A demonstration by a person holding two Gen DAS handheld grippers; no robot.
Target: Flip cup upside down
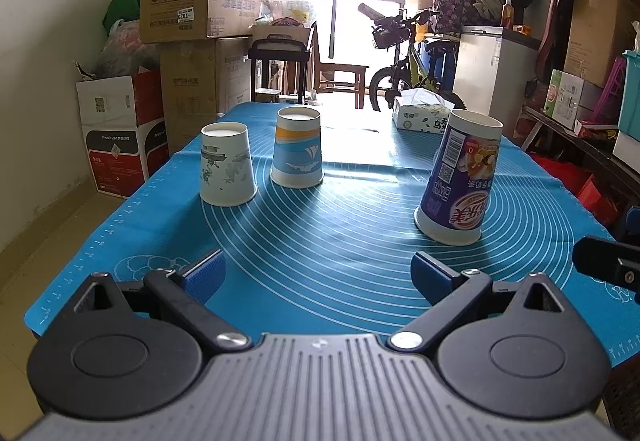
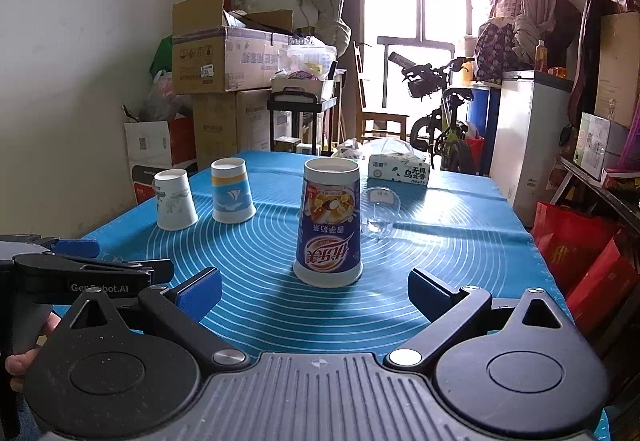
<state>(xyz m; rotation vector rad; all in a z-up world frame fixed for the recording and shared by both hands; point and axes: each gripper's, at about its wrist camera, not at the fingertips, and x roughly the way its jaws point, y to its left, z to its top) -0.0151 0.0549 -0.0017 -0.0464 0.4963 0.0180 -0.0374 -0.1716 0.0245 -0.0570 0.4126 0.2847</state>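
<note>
Both claws hang released: left gripper (image 1: 318, 273) and right gripper (image 2: 314, 287) grasp nothing above the blue silicone mat (image 2: 460, 241). Tall purple printed milk-tea cup (image 2: 329, 221) stands inverted beyond right gripper's fingertips, then blue-and-orange paper cup (image 1: 297, 147), white paper cup (image 1: 226, 163).

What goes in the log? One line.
left gripper open | right gripper open | purple cup, blue cup, white cup upside down on mat

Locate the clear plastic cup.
Only the right wrist view shows it: the clear cup lies on the blue mat, just right of and behind the purple cup, in front of the tissue box.
</note>
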